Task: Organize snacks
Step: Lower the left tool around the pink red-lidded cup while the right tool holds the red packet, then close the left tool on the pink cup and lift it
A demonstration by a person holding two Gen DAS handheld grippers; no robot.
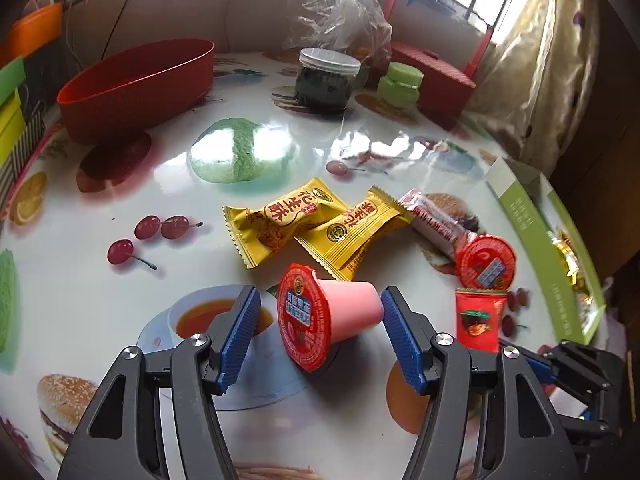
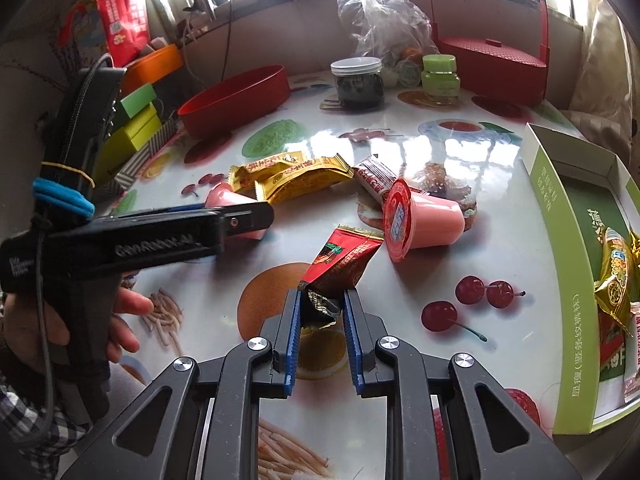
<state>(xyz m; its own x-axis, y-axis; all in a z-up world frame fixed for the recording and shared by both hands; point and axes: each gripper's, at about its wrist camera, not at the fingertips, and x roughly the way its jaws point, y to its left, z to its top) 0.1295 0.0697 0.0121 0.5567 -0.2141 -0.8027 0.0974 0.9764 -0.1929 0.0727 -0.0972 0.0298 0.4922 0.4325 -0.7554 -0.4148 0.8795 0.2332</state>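
Straddling a pink jelly cup (image 1: pixel 330 316) that lies on its side, your left gripper (image 1: pixel 320 332) stands released, blue pads apart from both the red foil lid and the cup's base. Your right gripper (image 2: pixel 320 320) is clenched on the tail of a red sachet (image 2: pixel 340 264), which looks lifted off the tablecloth (image 1: pixel 100 288).

You seem to be at the picking stage: one snack in hand, one framed. Next, you would close the left pads gently across the cup; its tapered wall may squirt out.

In the left view, two yellow peanut-crisp packets (image 1: pixel 280 220) sit at twelve o'clock, a second jelly cup (image 1: pixel 486 262) at two. The green box (image 2: pixel 576 280), at three o'clock in the right view, already holds wrapped sweets; the red oval tub (image 1: pixel 136 84) stands at eleven.
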